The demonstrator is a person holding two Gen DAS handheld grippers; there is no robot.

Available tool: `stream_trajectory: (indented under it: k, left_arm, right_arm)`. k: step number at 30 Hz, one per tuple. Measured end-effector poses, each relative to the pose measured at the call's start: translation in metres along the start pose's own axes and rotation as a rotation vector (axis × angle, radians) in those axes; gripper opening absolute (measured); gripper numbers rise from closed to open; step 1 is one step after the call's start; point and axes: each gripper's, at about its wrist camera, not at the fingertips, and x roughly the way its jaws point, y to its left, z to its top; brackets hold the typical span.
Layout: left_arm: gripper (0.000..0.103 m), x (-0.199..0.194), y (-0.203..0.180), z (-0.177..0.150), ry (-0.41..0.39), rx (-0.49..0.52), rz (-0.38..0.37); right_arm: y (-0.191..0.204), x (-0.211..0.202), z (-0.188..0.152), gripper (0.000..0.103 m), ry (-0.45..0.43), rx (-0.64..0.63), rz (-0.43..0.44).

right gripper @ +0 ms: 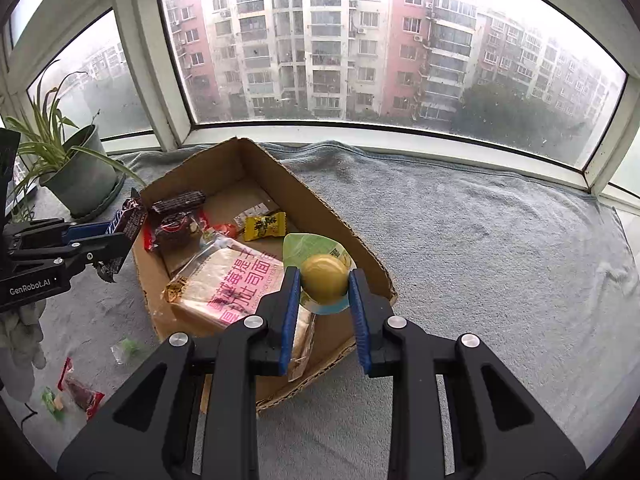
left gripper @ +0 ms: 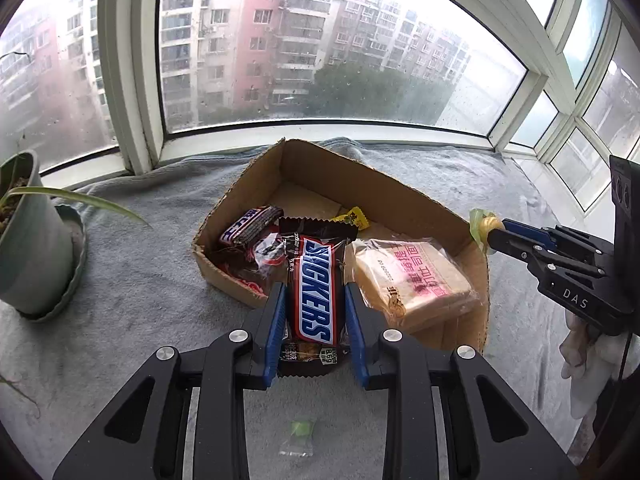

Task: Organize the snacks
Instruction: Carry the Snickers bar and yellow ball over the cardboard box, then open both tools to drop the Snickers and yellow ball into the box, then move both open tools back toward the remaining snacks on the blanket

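My left gripper (left gripper: 315, 300) is shut on a brown Snickers bar (left gripper: 314, 288) and holds it over the near edge of the open cardboard box (left gripper: 304, 164). My right gripper (right gripper: 325, 284) is shut on a yellow jelly cup (right gripper: 323, 278) with a green lid, over the box's right wall (right gripper: 332, 216). In the box lie a wrapped toast pack (left gripper: 412, 280) with pink print, a dark wafer bar (left gripper: 250, 226), a red-brown snack (left gripper: 260, 256) and a small yellow packet (left gripper: 354, 218). The right gripper also shows in the left wrist view (left gripper: 486, 232), the left gripper in the right wrist view (right gripper: 120, 236).
A grey towel (right gripper: 480, 240) covers the window ledge. A potted plant (right gripper: 80, 172) stands at the left. Loose on the towel lie a small green candy (left gripper: 300, 430), a red packet (right gripper: 82, 394) and another green candy (right gripper: 50, 398). Window panes rise close behind.
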Motion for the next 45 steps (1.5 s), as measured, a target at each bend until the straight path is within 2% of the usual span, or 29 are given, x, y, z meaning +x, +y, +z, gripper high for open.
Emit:
stream_trajectory:
  k: [8,17,18,19,21,22,23,35,45]
  left_arm:
    - [0.027,0.019,-0.009,0.012,0.016,0.014,0.006]
    - [0.027,0.037,-0.008,0.011,0.049,0.002,0.004]
    - [0.029,0.038,-0.008,0.011,0.053,0.003,0.006]
    - [0.031,0.038,-0.008,0.011,0.058,0.002,0.008]
    - [0.038,0.036,-0.008,0.012,0.048,0.003,0.012]
    - [0.041,0.035,-0.008,0.012,0.044,0.003,0.015]
    - [0.043,0.033,-0.008,0.012,0.039,0.001,0.014]
    - [0.043,0.014,-0.002,0.013,0.018,-0.009,0.016]
    - [0.043,-0.029,0.010,0.012,-0.039,-0.032,0.027]
  right_arm:
    - [-0.009,0.022,0.003,0.026,0.030,0.013,-0.016]
    - [-0.012,0.030,0.002,0.026,0.046,0.013,-0.031]
    - [-0.012,0.030,0.002,0.028,0.047,0.012,-0.034]
    - [-0.012,0.030,0.003,0.034,0.045,0.011,-0.038]
    - [-0.011,0.027,0.003,0.048,0.028,0.010,-0.042]
    - [-0.010,0.025,0.004,0.051,0.020,0.009,-0.045]
    - [-0.010,0.024,0.005,0.051,0.017,0.009,-0.042]
    - [0.006,0.002,0.008,0.051,-0.010,-0.033,-0.042]
    - [0.023,-0.038,0.005,0.051,-0.055,-0.065,-0.026]
